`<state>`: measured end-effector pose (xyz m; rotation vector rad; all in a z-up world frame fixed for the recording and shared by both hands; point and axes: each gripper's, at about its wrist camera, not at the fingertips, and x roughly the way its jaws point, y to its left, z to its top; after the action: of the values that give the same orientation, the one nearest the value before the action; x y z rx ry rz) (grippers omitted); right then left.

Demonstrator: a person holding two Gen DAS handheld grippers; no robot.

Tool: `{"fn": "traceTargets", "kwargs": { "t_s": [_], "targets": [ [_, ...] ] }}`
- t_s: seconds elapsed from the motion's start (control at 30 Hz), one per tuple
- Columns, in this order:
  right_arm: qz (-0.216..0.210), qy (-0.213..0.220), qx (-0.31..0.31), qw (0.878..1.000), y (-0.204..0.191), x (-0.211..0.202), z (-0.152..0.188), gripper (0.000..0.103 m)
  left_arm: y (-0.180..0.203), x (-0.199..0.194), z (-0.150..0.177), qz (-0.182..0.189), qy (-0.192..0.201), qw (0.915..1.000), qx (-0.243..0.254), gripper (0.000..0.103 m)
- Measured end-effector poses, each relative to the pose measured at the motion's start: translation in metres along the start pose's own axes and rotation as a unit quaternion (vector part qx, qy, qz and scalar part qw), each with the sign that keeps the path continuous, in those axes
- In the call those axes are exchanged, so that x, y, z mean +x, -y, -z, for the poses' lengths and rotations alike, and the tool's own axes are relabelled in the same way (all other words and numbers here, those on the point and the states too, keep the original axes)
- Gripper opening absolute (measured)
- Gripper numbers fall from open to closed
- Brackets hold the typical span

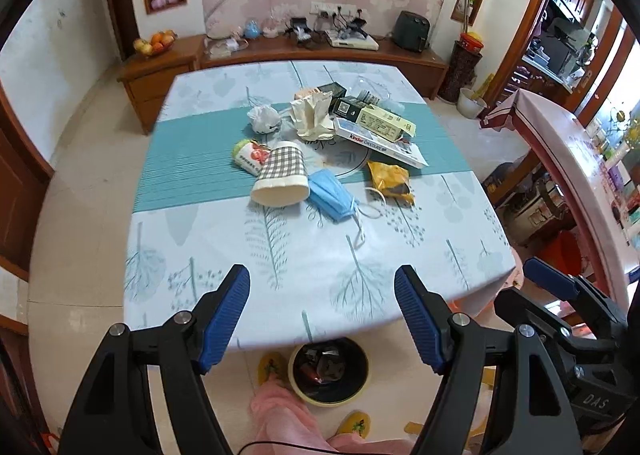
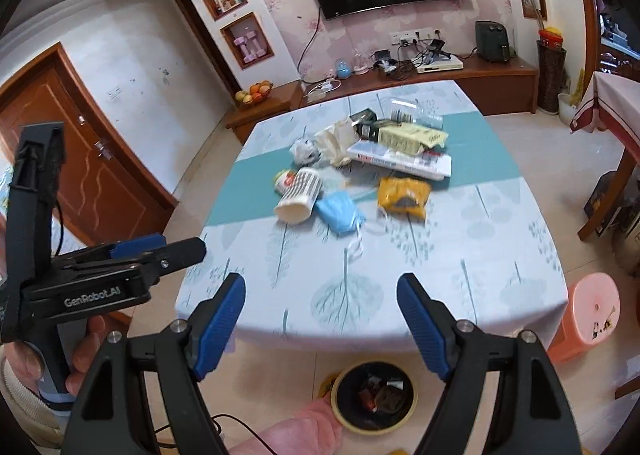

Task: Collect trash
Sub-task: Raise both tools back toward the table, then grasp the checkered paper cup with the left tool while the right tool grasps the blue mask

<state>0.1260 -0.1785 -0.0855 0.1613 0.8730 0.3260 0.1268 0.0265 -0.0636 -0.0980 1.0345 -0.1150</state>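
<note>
Both claws, left claw and right claw, spread empty at frame bottom; soft light crumpled blue face mask mid-frame on leaf-print desk, pinch its bunched middle.

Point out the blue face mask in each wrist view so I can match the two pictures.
Left wrist: the mask lies just right of centre, against the checked cup.
Right wrist: the mask lies at centre, right of the same cup.
Shared landmark: the yellow wrapper, to the mask's right in both.
</note>
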Motion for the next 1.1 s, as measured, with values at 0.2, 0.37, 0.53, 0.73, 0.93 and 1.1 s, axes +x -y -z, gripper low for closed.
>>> {"fn": "traceTargets", "kwargs": {
  "t_s": [0.2,0.37,0.53,0.73,0.93,1.1],
  "targets": [
    [0.044,-0.023,0.005,0.999,-0.009,0.061,-0.036,0.079,-0.029,0.065,-0.057,0.026,-0.048,0.9985,-0.004,0.073],
    [0.081,-0.049,0.021,0.995,-0.006,0.112,-0.055,0.079,-0.042,0.14,-0.093,0.028,-0.112,0.9933,-0.002,0.073],
    [0.108,-0.075,0.02,0.991,-0.004,0.153,-0.061,0.079,-0.046,0.205,-0.11,0.001,-0.164,0.9863,0.013,0.073],
    [0.126,-0.101,0.002,0.987,-0.006,0.191,-0.062,0.079,-0.047,0.254,-0.118,-0.034,-0.2,0.9789,0.024,0.074],
    [0.125,-0.123,-0.022,0.984,-0.013,0.218,-0.062,0.079,-0.051,0.27,-0.12,-0.034,-0.2,0.9783,0.041,0.072],
    [0.116,-0.142,-0.043,0.982,-0.02,0.245,-0.064,0.079,-0.079,0.27,-0.122,-0.006,-0.195,0.9805,0.024,0.068]
  ]
}}
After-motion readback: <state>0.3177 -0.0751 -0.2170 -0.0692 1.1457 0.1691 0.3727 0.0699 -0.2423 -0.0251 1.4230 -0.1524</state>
